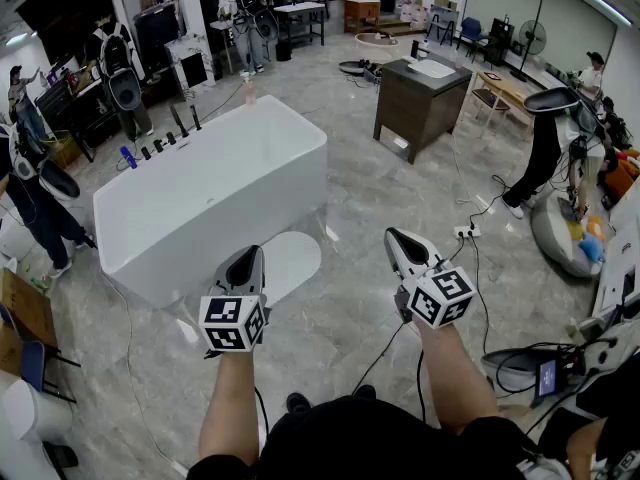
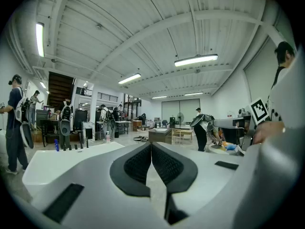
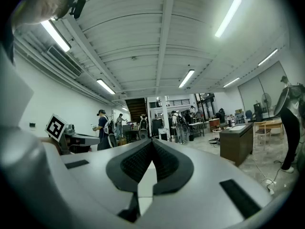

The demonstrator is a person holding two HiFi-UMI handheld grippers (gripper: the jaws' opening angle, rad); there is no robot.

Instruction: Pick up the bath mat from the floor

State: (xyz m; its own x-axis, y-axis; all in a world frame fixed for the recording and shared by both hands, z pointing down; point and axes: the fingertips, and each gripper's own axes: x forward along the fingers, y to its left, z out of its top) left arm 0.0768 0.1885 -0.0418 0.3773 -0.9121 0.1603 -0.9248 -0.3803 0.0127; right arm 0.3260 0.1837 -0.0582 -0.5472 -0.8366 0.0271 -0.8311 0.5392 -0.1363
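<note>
The left gripper (image 1: 244, 266) and right gripper (image 1: 404, 246) were held closed and empty well above the white bath mat (image 1: 293, 260), flat on the floor against the bathtub (image 1: 200, 203); probably light and limp, it looked best pinched at its free edge.

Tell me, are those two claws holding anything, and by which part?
Nothing: left gripper and right gripper are shut, empty; the white oval bath mat lies on the floor.

One bathtub (image 1: 210, 203), one bath mat (image 1: 292, 260), one vanity (image 1: 418, 100), two grippers (image 1: 244, 260) (image 1: 399, 240)
</note>
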